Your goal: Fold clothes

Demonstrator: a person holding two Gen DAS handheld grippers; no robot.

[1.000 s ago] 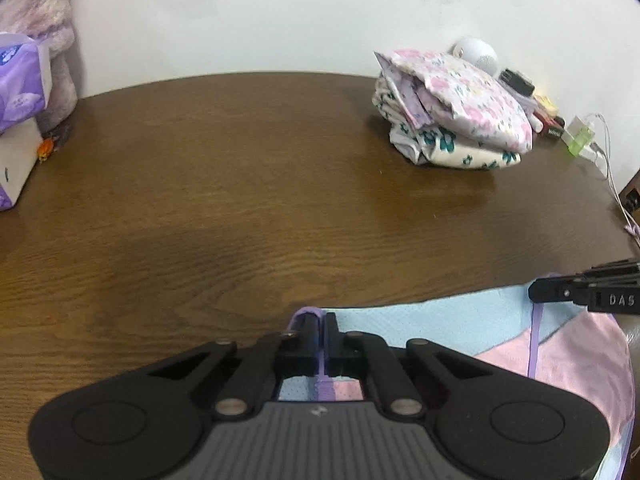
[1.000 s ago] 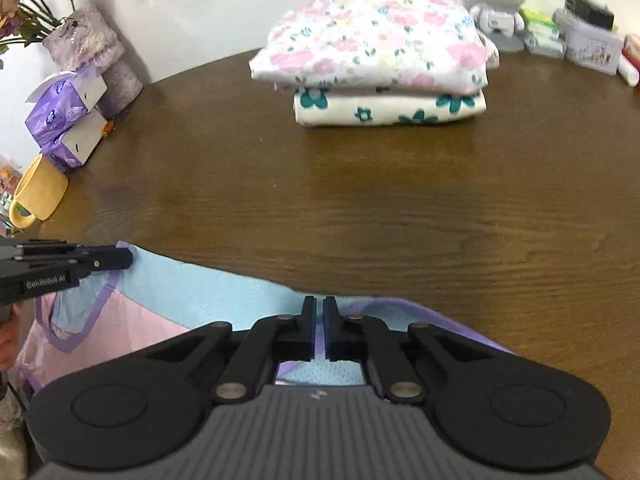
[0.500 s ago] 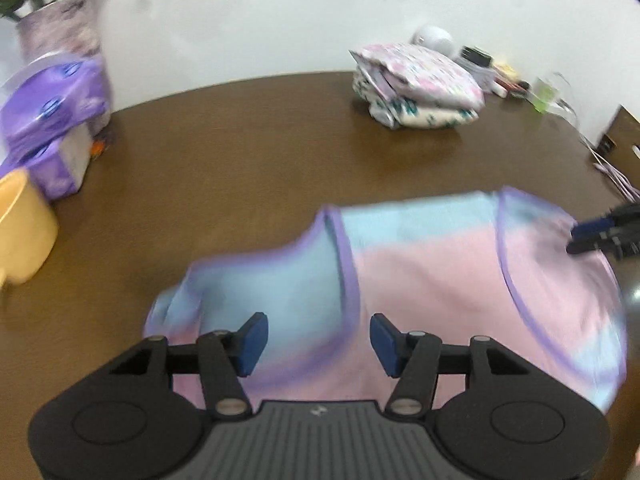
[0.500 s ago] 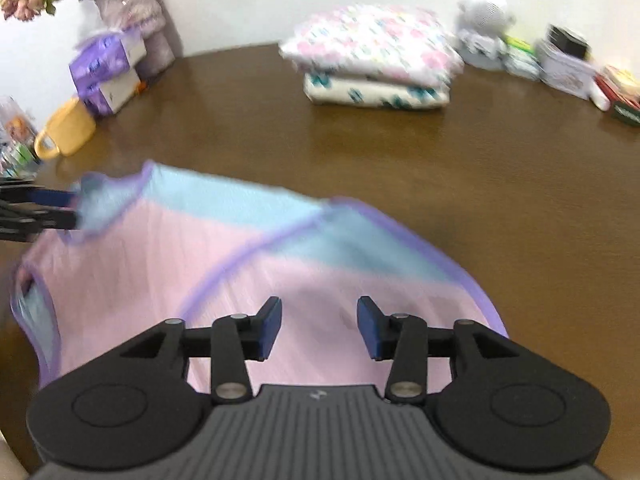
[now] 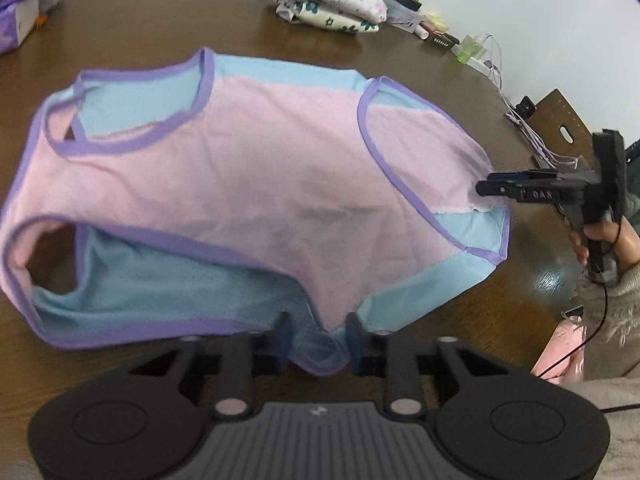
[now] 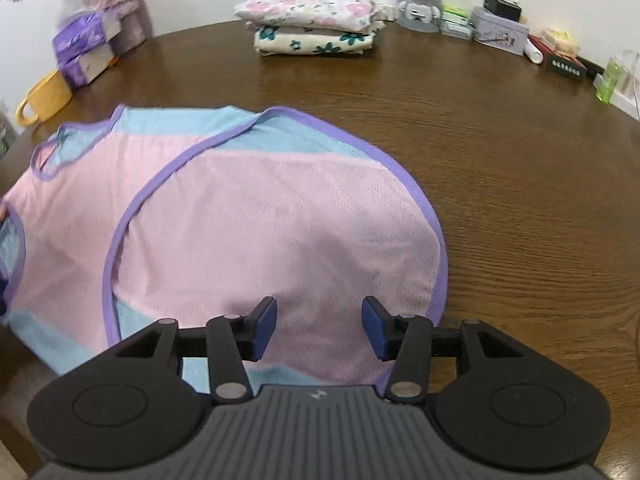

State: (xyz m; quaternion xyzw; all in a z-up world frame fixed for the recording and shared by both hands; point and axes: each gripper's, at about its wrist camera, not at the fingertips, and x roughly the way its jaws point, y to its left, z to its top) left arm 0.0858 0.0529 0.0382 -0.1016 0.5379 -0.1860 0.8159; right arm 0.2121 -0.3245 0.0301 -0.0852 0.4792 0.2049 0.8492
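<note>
A sleeveless vest (image 5: 260,184), pink with light-blue mesh and purple trim, lies spread on the brown wooden table (image 5: 132,20). My left gripper (image 5: 318,336) is at the vest's near edge, and its pads hold a bunched fold of the blue hem. In the right wrist view my right gripper (image 6: 318,316) hovers over the pink cloth (image 6: 260,220) near its right hem. Its jaws are opening, and the cloth lies under them without being pressed. The left wrist view shows the right gripper (image 5: 486,186) from the side at the vest's right edge, held by a hand (image 5: 600,236).
A stack of folded floral clothes (image 6: 312,20) sits at the far side. Purple tissue packs (image 6: 84,48) and a yellow mug (image 6: 44,96) stand far left. A white speaker figure (image 6: 420,0), a tin box (image 6: 500,32) and a green bottle (image 6: 610,76) line the far right.
Both grippers let go of the vest's far edge and drew back to its near side. The vest now lies spread out. The left jaws have closed in on the near hem.
</note>
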